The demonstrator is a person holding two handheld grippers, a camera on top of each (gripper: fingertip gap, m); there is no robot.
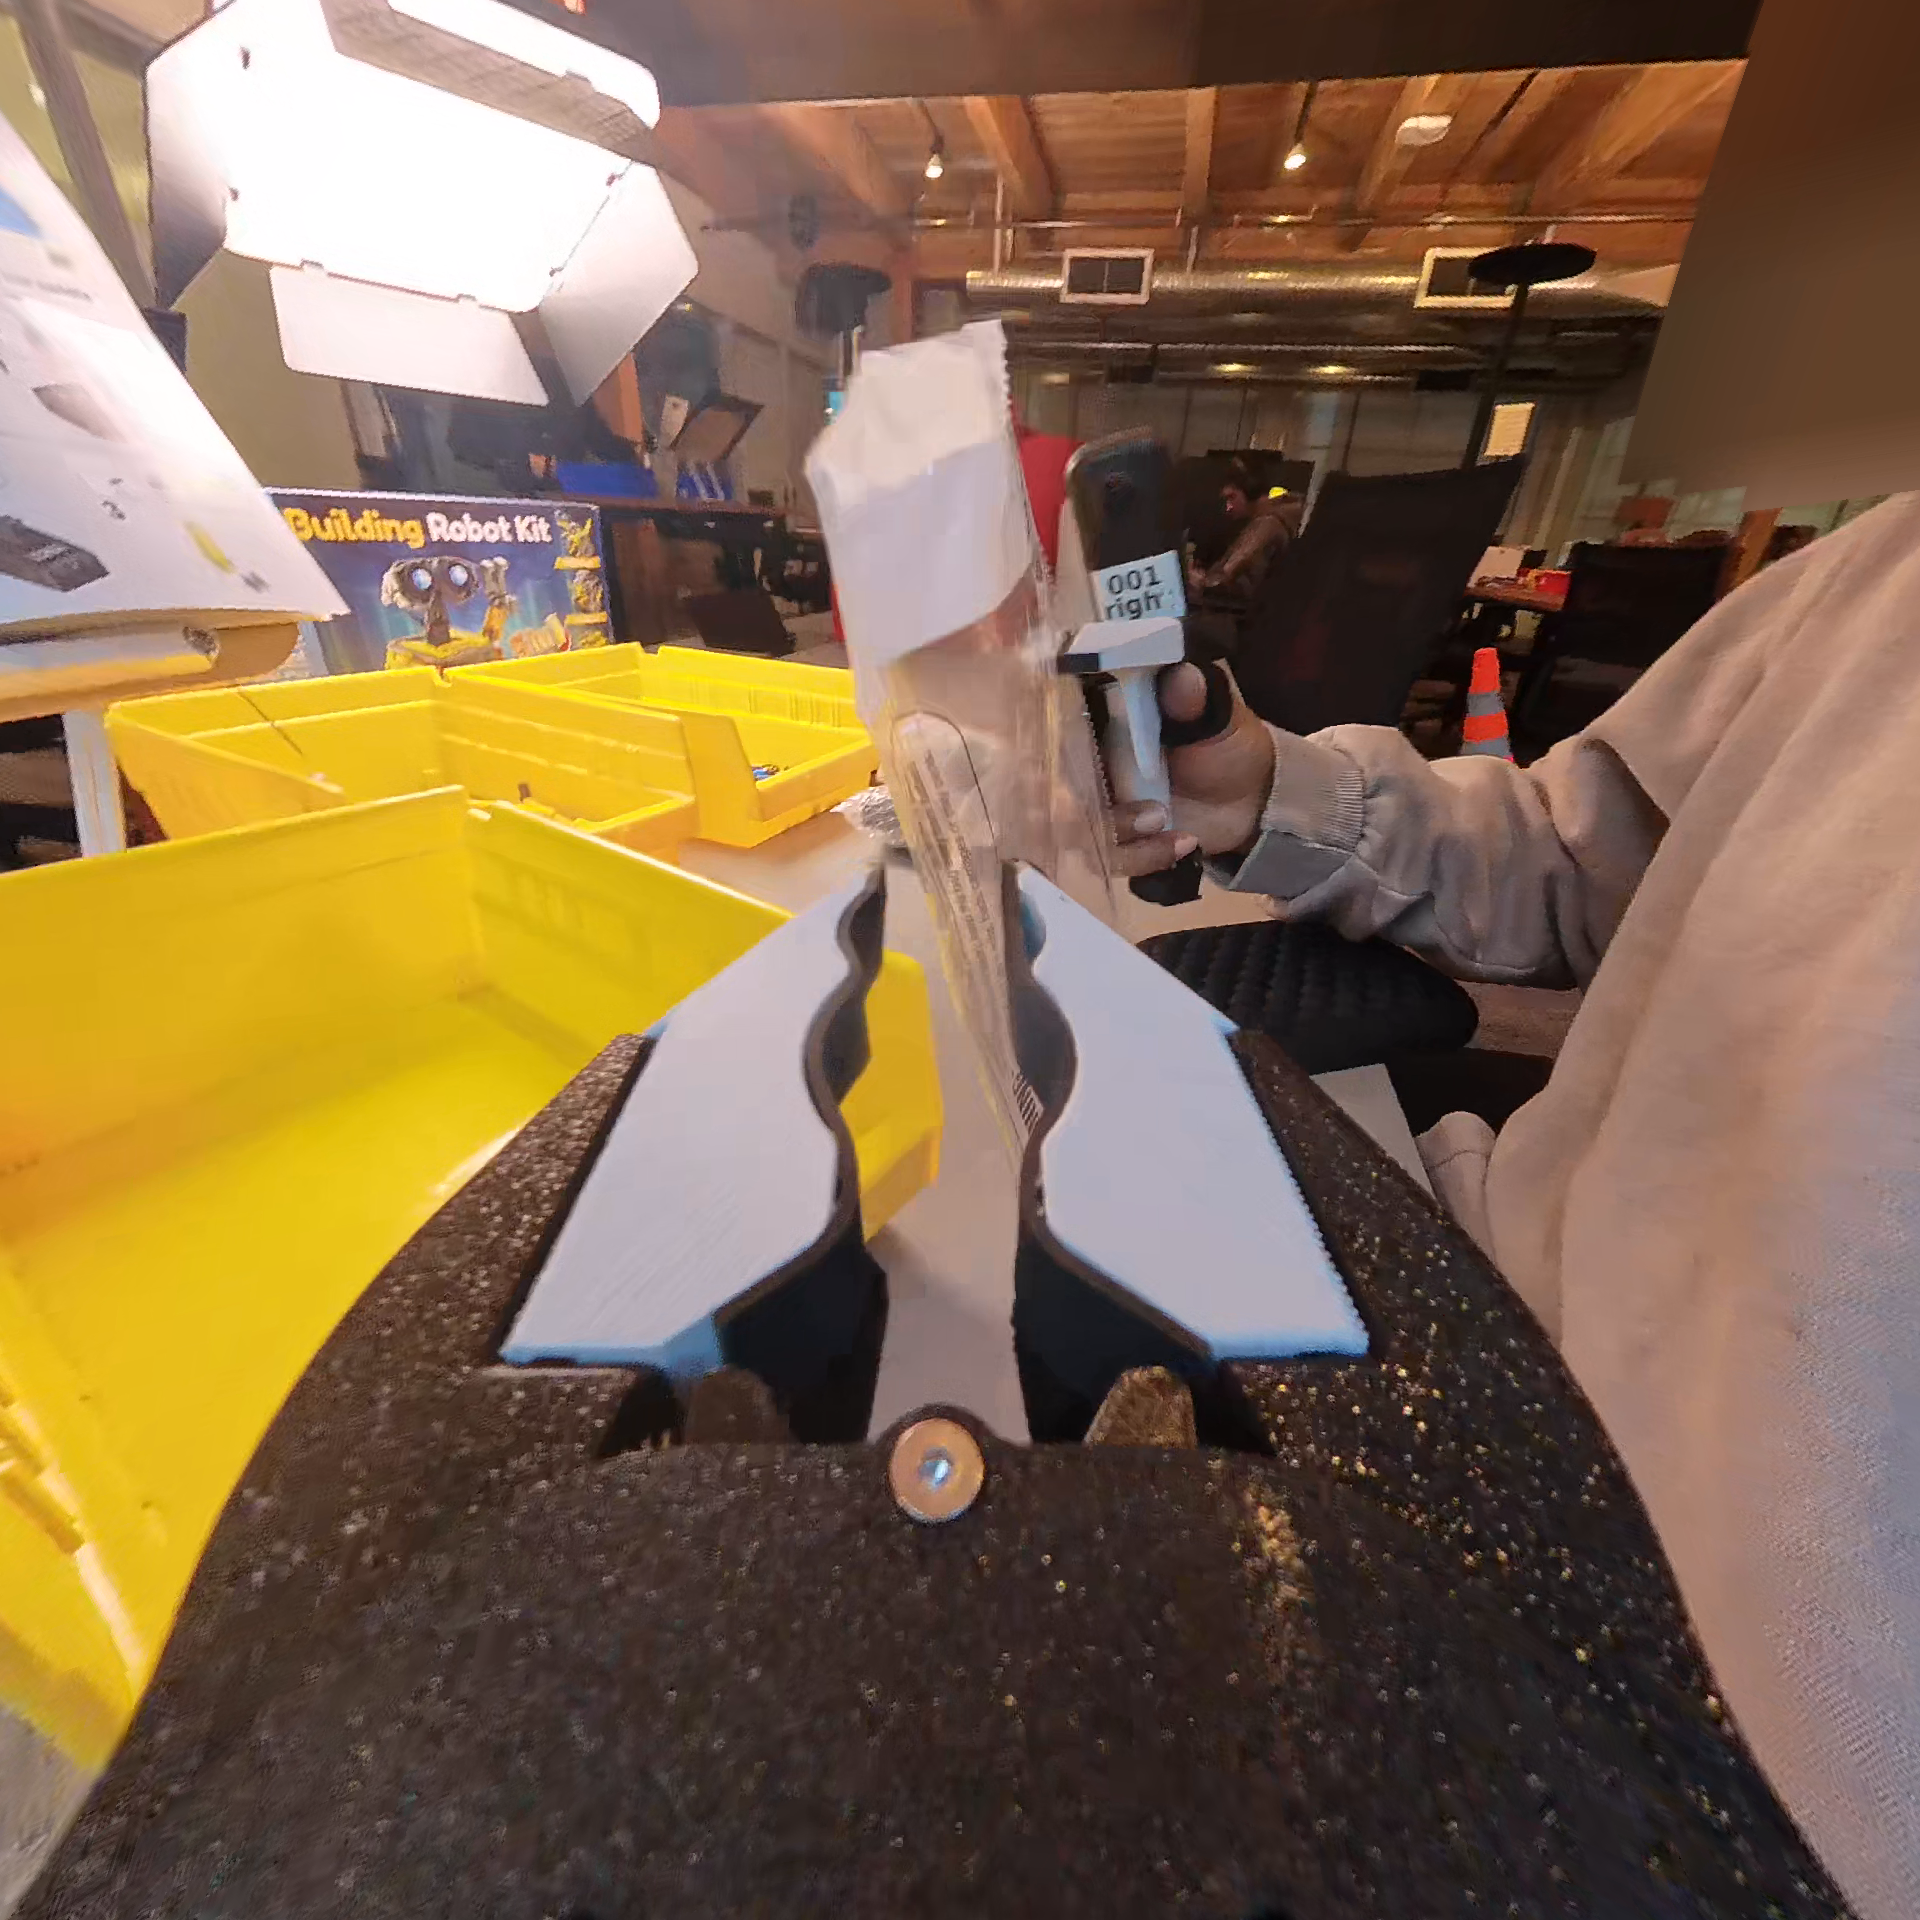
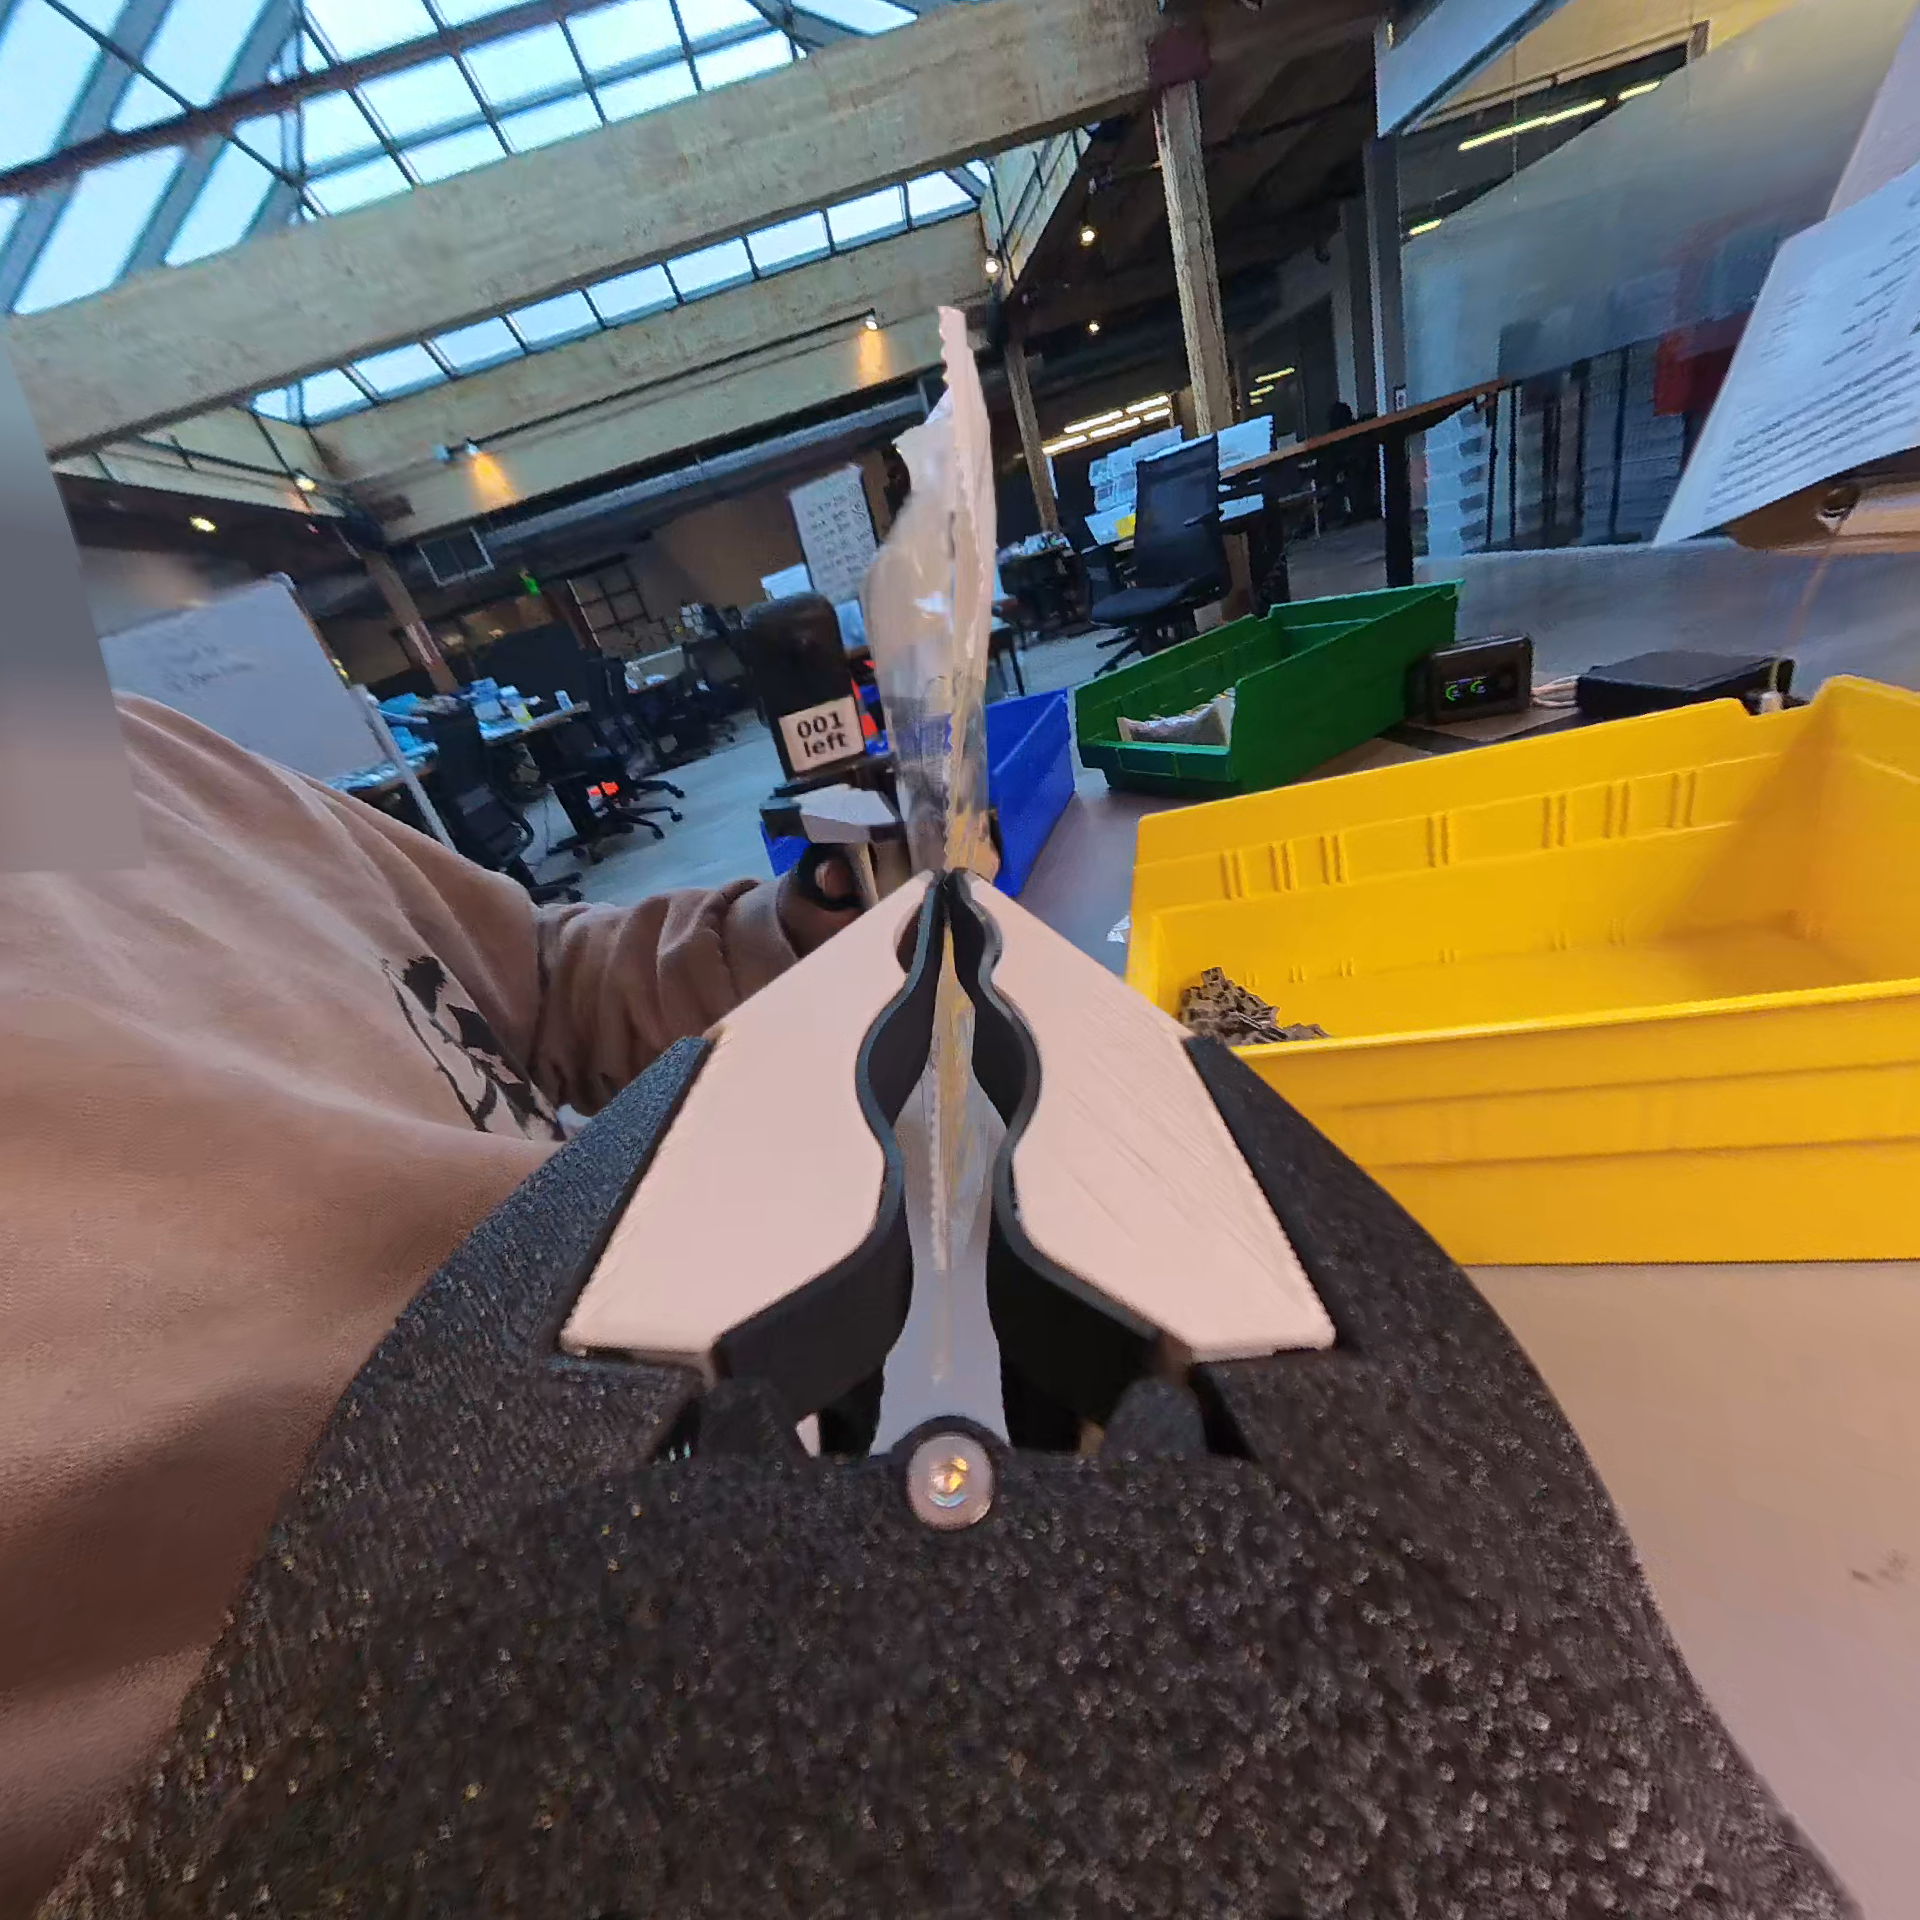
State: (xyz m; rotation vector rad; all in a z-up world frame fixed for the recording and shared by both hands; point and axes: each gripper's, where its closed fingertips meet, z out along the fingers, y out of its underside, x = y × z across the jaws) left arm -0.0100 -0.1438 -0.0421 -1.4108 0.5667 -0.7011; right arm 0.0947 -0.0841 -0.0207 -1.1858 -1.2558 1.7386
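My right gripper is shut on the lower edge of a clear plastic bag with a white paper insert, and the bag stands upright above its tips. In the left wrist view the same bag passes between the fingers of my left gripper. Those jaws stand apart: the bag leans along the right pad, with a gap to the left pad. The right gripper shows behind the bag in a hand. The left gripper shows beyond the bag in the right wrist view.
Yellow bins stand left of my left gripper, with more behind, a printed box and a studio lamp. In the right wrist view a yellow bin holds dark small parts; green and blue bins lie beyond. Some 12 cm of space lies between my two pairs of fingers.
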